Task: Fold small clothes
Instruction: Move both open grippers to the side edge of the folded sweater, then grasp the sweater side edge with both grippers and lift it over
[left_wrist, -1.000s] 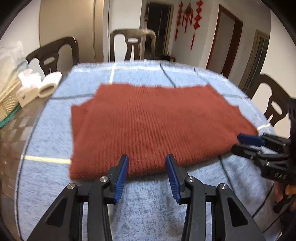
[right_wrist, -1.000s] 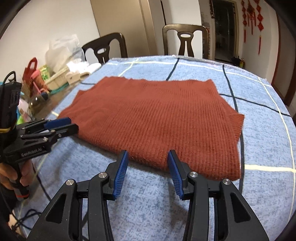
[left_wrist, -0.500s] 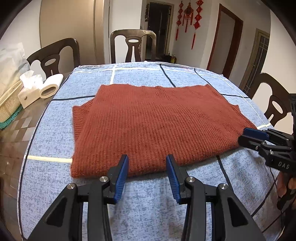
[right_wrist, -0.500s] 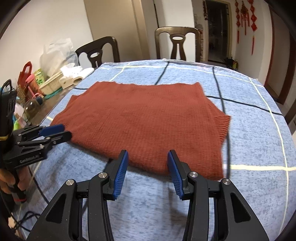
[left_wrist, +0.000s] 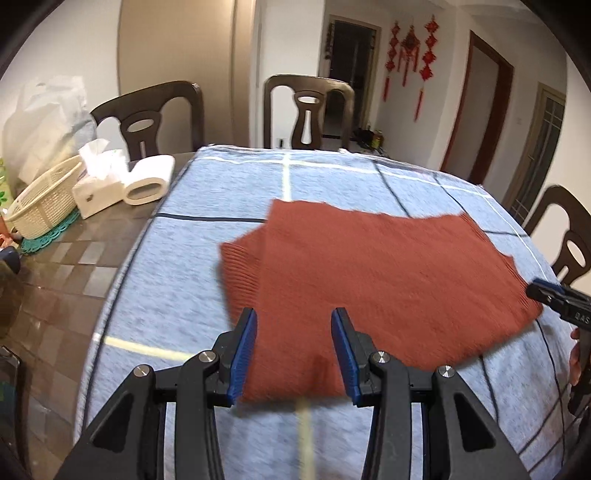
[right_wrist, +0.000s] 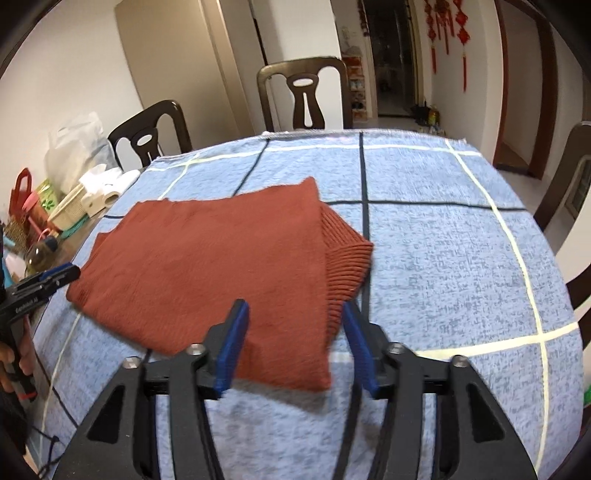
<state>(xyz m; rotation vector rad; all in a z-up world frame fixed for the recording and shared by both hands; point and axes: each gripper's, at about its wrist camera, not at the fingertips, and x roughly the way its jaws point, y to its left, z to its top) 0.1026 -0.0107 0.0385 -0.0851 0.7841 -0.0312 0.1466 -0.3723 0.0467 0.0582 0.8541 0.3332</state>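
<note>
Sweater (left_wrist: 380, 288) is laid flat on the blue cloth (left_wrist: 177, 280); left gripper (left_wrist: 294, 352) is held unclenched over its near-left corner; right gripper (right_wrist: 295, 347), jaws just widened, is unclenched over its near-right corner.

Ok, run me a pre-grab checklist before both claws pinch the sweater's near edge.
1. Rust sweater lies flat on the blue cloth: ok.
2. Left claw open, near edge between its fingers, pads not pressing: ok.
3. Right claw open; its jaws have just been opening, with the corner by the ribbed cuff between them: ok.
4. Both claws at opposite ends of the near edge: ok.
5. Layers under the top fold aligned: cannot tell.
6. Basket and tissue box sit off the cloth: ok.
</note>
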